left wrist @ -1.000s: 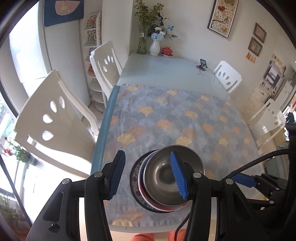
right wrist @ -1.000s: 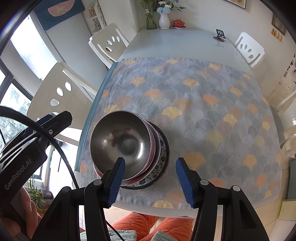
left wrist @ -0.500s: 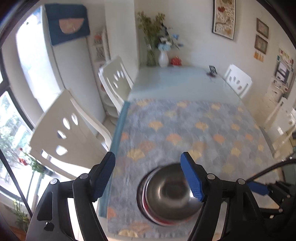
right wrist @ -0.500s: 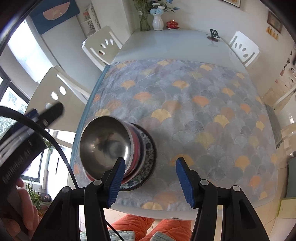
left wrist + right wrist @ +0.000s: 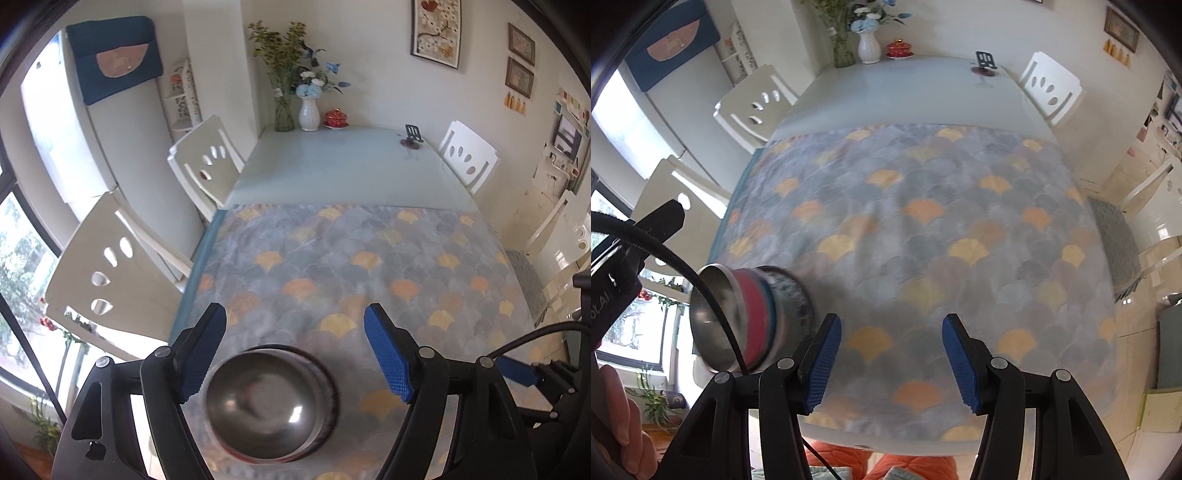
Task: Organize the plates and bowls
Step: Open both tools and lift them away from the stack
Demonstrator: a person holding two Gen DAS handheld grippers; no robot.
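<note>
- The left gripper (image 5: pixel 295 354) has its jaws spreading apart, with nothing pressed between the blue pads (image 5: pixel 388 360); the steel bowl (image 5: pixel 264 404) sits below and between them, untouched.
- That bowl tops a stack (image 5: pixel 753 319) of dishes: the steel one nested in a red-rimmed one, then a blue-edged one, then a dark patterned plate at the bottom, all blurred.
- The stack stands on the cloth (image 5: pixel 354 258) close to the near left corner, near both the near edge and the left edge of the table.
- The right gripper (image 5: pixel 890 350) is parted and empty, hovering over bare cloth just right of the stack, its left pad (image 5: pixel 822 363) close to the plate's rim but apart from it.
- The cloth stretches free of dishes to the right and far side.
- Beyond the cloth, the bare table (image 5: pixel 343 173) carries only a vase (image 5: pixel 309 113), a red pot (image 5: pixel 336 119) and a small stand (image 5: pixel 411 136) at its far end.
- White chairs (image 5: pixel 122 273) crowd the left side; another chair (image 5: pixel 467 158) stands at the far right.
- An orange cushion (image 5: pixel 886 463) shows under the near edge.
</note>
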